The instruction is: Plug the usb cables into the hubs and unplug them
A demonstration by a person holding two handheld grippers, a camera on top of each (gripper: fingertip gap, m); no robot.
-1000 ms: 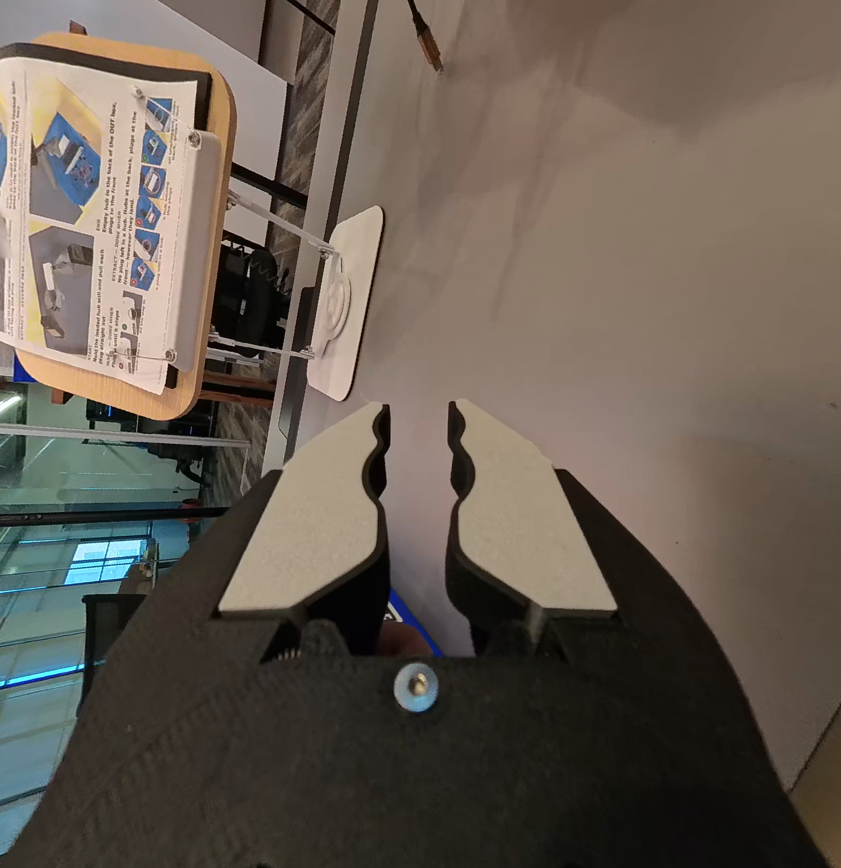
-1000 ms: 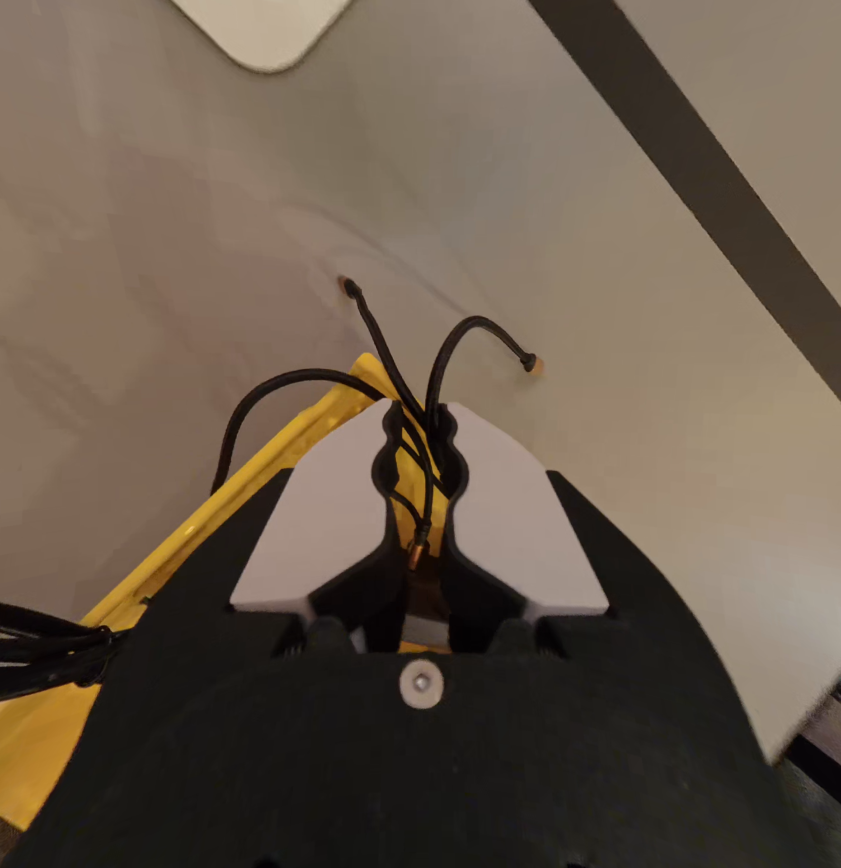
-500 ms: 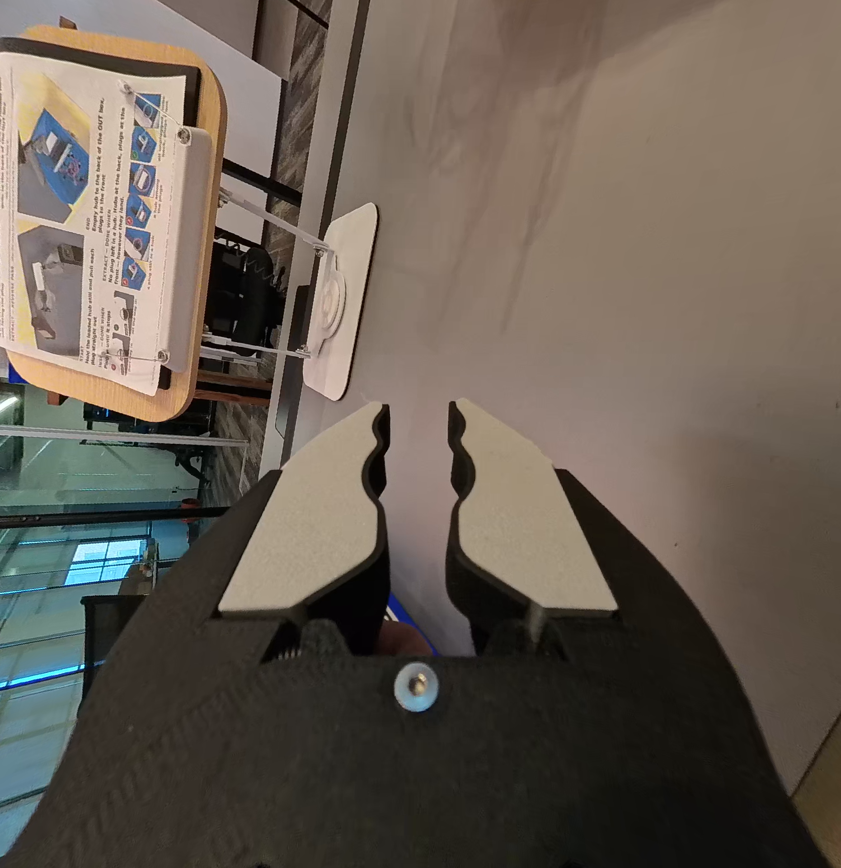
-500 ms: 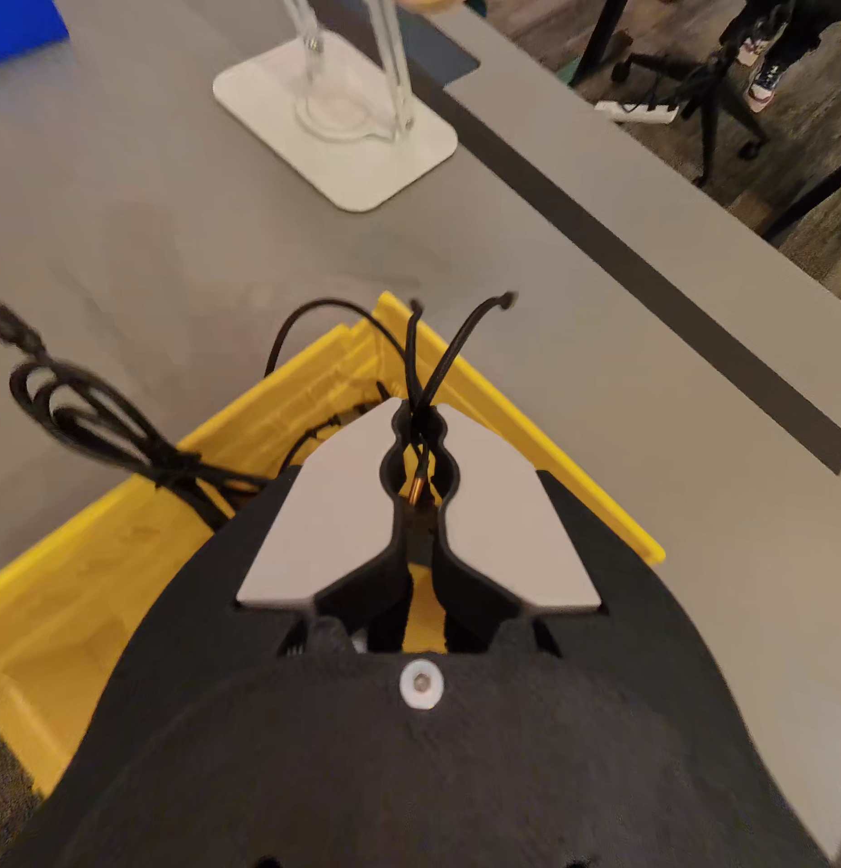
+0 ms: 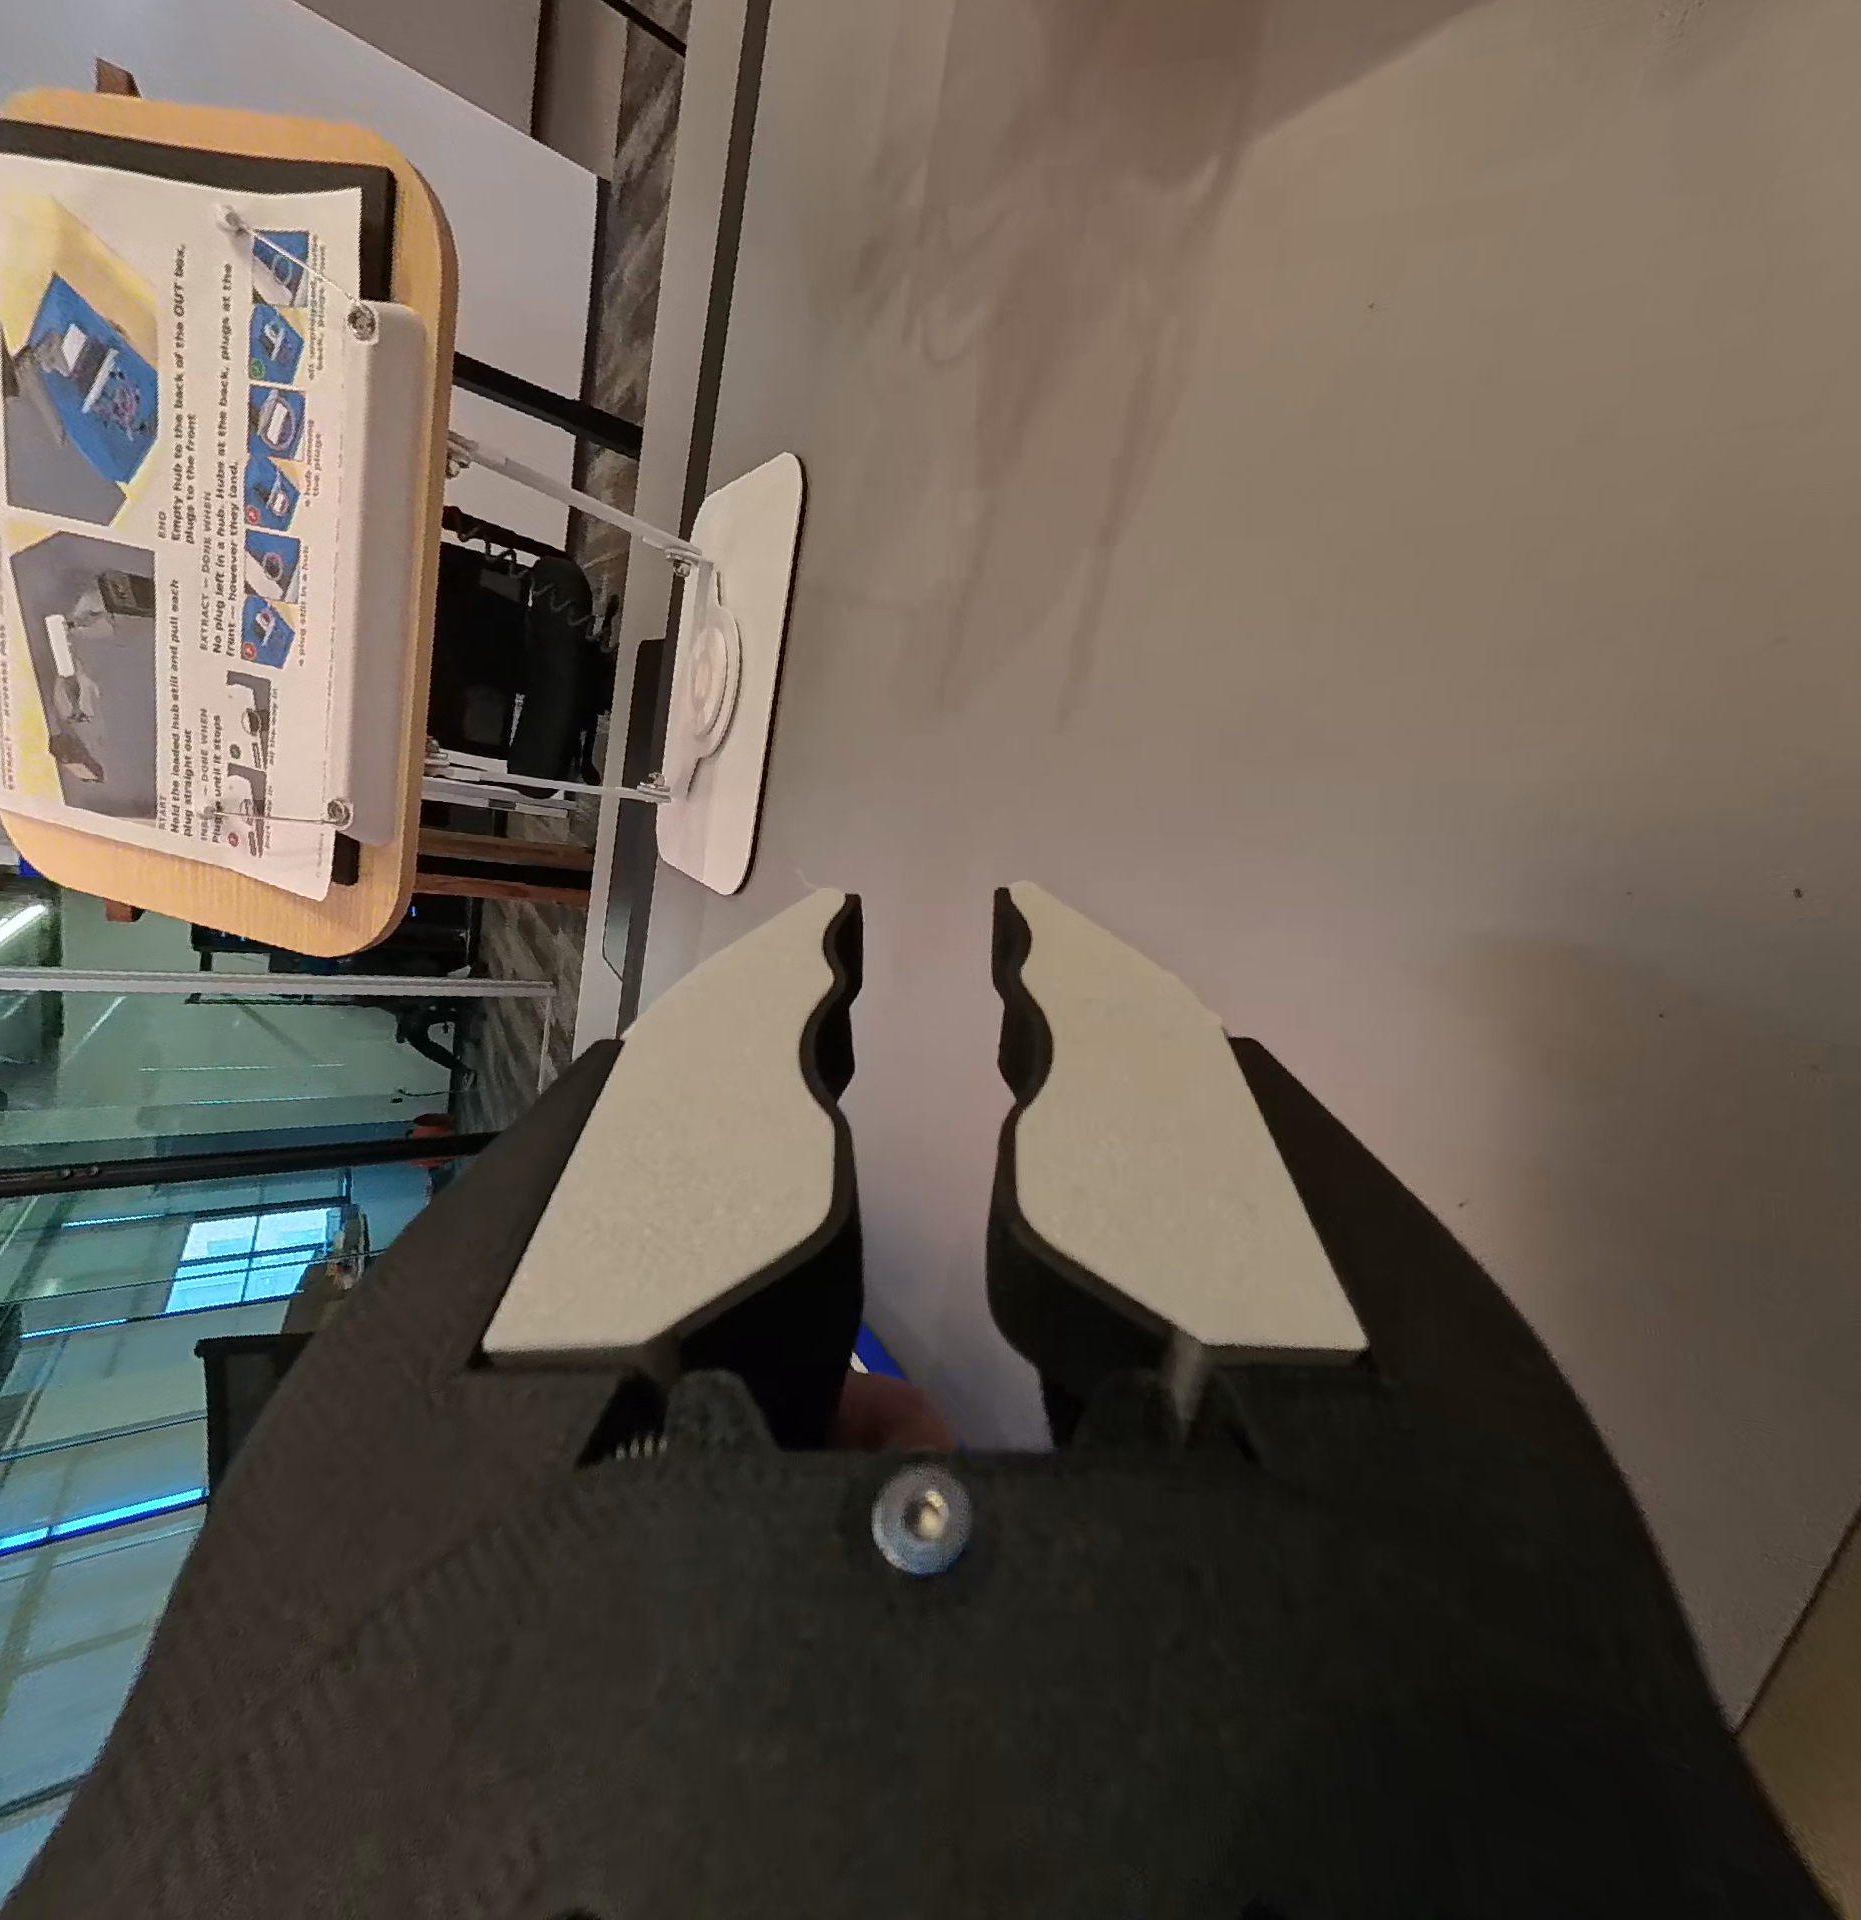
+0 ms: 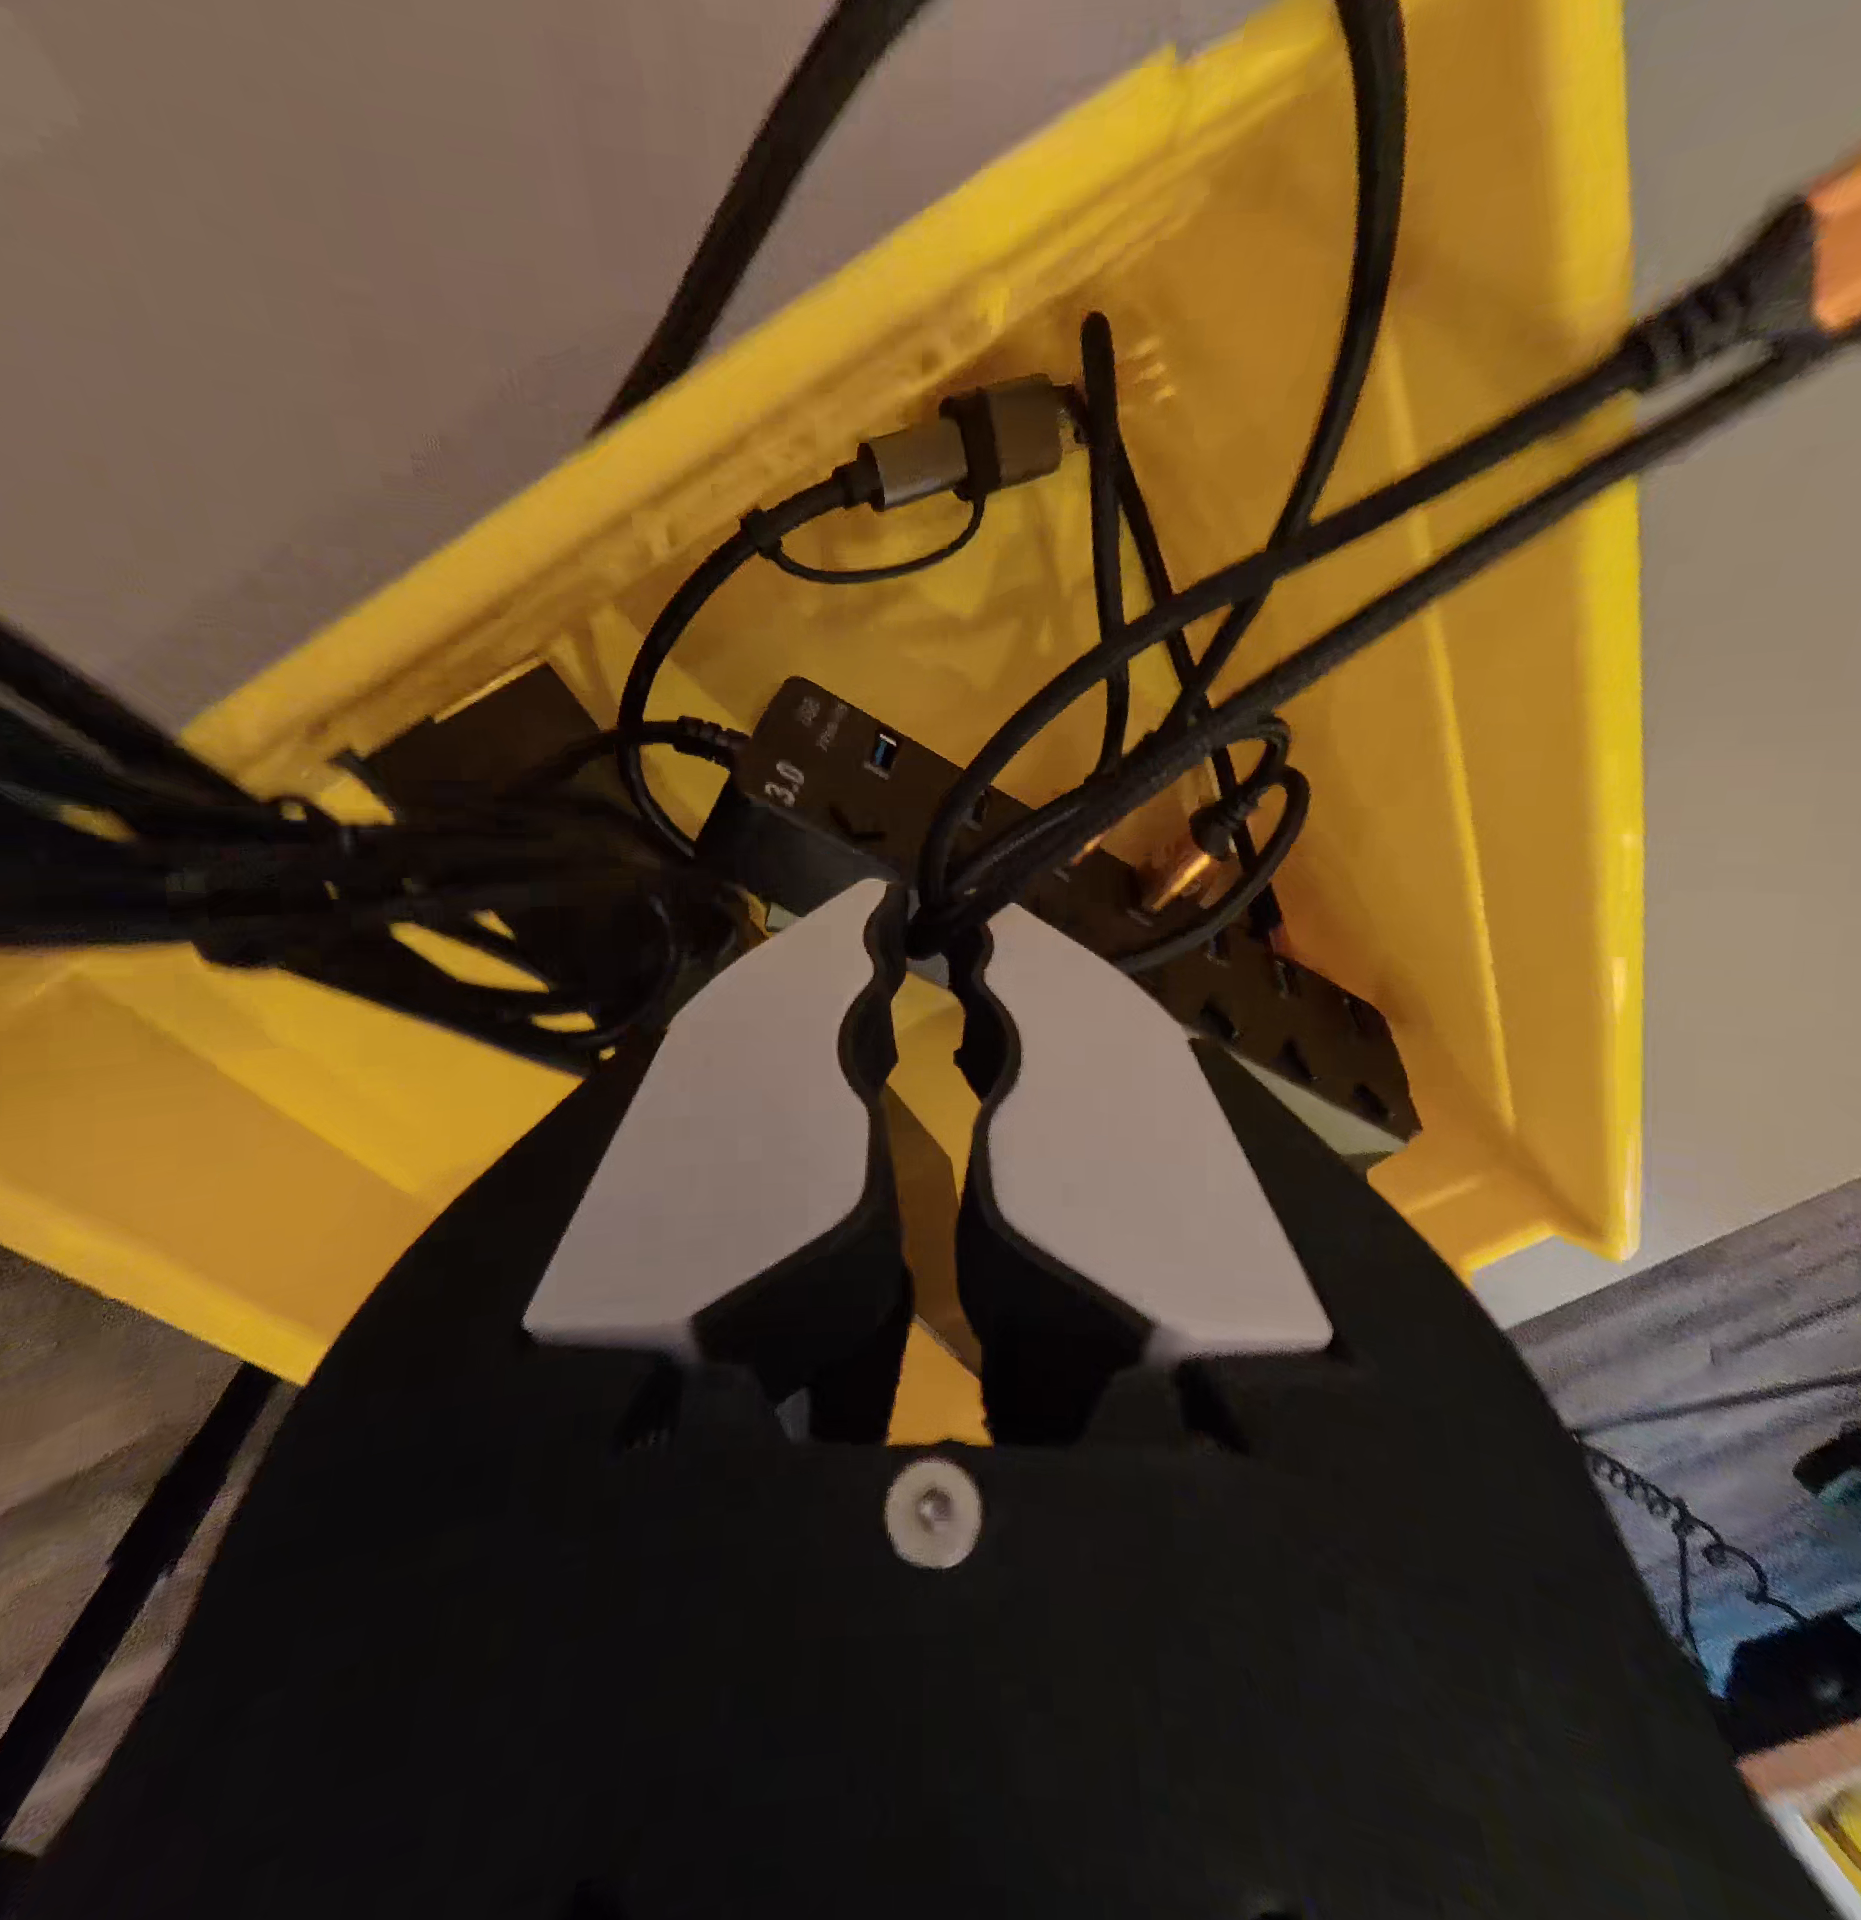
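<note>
A plain grey bench fills most of the left wrist view. On it, close to its far edge, stands a white flat-based document stand with thin clear arms that hold up a printed instruction sheet on a rounded wooden board.

In the right wrist view a bright yellow plastic bin sits on the same grey bench, one corner reaching close to the bench's near edge. Inside the bin lies a long black USB hub with a row of ports along its top, running diagonally across the bin floor. Loose black USB cables loop over the hub and rise out of the bin; a thicker bundle of cables trails out over the bin's left wall. One metal plug rests against the bin's far wall, and one copper-coloured plug, blurred, points out at the upper right.

The left tool, black with pale grey finger pads, hovers above bare bench with its fingers parted and nothing between them.

The right tool, of the same build, is closed at its tips on a few strands of the black cables, just above the hub.
</note>
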